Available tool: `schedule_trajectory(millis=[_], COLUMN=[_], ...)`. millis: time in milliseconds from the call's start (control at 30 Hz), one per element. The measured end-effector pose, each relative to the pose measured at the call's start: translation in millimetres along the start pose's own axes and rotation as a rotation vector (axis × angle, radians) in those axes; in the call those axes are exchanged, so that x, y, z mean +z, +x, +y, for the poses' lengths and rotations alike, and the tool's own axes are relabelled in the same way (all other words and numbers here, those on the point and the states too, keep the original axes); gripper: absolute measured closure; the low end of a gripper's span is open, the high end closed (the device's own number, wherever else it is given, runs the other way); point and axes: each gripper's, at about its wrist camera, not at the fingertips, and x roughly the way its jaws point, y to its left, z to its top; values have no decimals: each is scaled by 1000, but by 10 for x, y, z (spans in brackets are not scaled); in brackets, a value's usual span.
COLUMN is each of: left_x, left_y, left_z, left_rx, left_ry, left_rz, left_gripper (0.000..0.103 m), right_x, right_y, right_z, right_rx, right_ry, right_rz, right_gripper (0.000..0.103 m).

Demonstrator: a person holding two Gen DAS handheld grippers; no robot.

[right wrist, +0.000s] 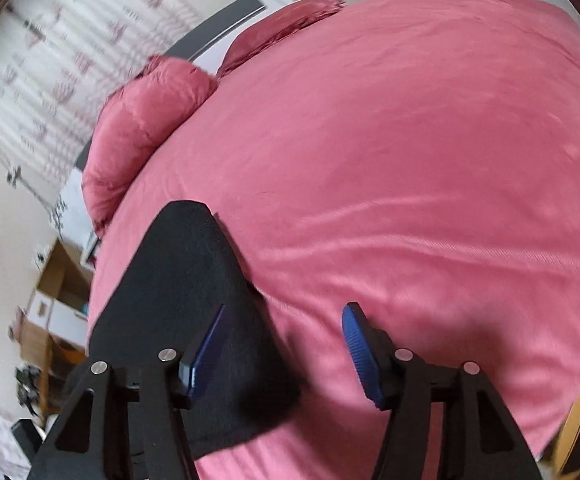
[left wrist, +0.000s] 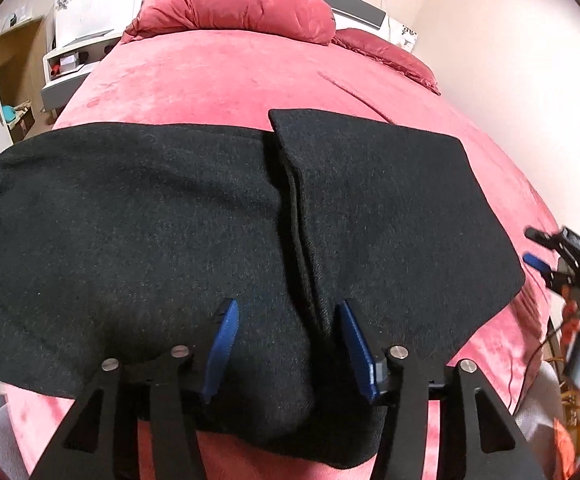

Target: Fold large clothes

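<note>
Black wool fills my left view: the coat (left wrist: 170,216) lies flat across the near end of the bed (left wrist: 218,80), one panel already folded over so its edge runs up the middle. My left gripper (left wrist: 286,344) hangs just above that seam with its jaws parted and nothing pinched between them. My right gripper (right wrist: 286,344) is likewise released, hovering over bare pink cover with the coat's right corner (right wrist: 186,288) under its left finger only. I judge that one fold is laid and both tools have let go; the next move calls for a fresh grip, probably on the wide left panel or the near hem, with both jaws closing on the cloth evenly before it is carried across. The coat's left end runs out of frame, and its near hem is hidden behind my fingers. Farther off, pillows (left wrist: 234,4) sit at the headboard; the right view is blurred.
</note>
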Motion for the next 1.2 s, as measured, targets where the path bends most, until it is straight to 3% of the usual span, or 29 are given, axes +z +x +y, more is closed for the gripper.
schedule_trajectory(millis=[167, 333, 600, 867, 933, 967, 1033, 1100, 1200], left_x=[104, 100, 174, 184, 177, 178, 158, 130, 58], left_y=[49, 14, 101, 200, 211, 210, 206, 187, 161], left_z=[99, 73, -25, -33, -21, -21, -15, -6, 2], left_rx=[32, 100, 178, 198, 195, 196, 196, 191, 184], left_ry=[-5, 8, 17, 17, 15, 16, 18, 22, 20], left_rz=[18, 26, 55, 53, 51, 49, 48, 44, 37], left_gripper=[42, 30, 20, 13, 12, 12, 12, 12, 12], right_x=[186, 240, 253, 217, 184, 149, 88, 76, 103], right_y=[361, 615, 883, 977, 925, 912, 875, 777, 745], right_z=[125, 80, 176, 214, 254, 297, 359, 413, 450], right_rx=[23, 129, 277, 296, 280, 318, 346, 381, 338], right_ry=[-84, -103, -227, -205, -210, -207, -210, -214, -196], right_rz=[84, 168, 253, 217, 214, 254, 285, 267, 280], right_gripper=[41, 41, 39, 34, 41, 54, 60, 74, 79])
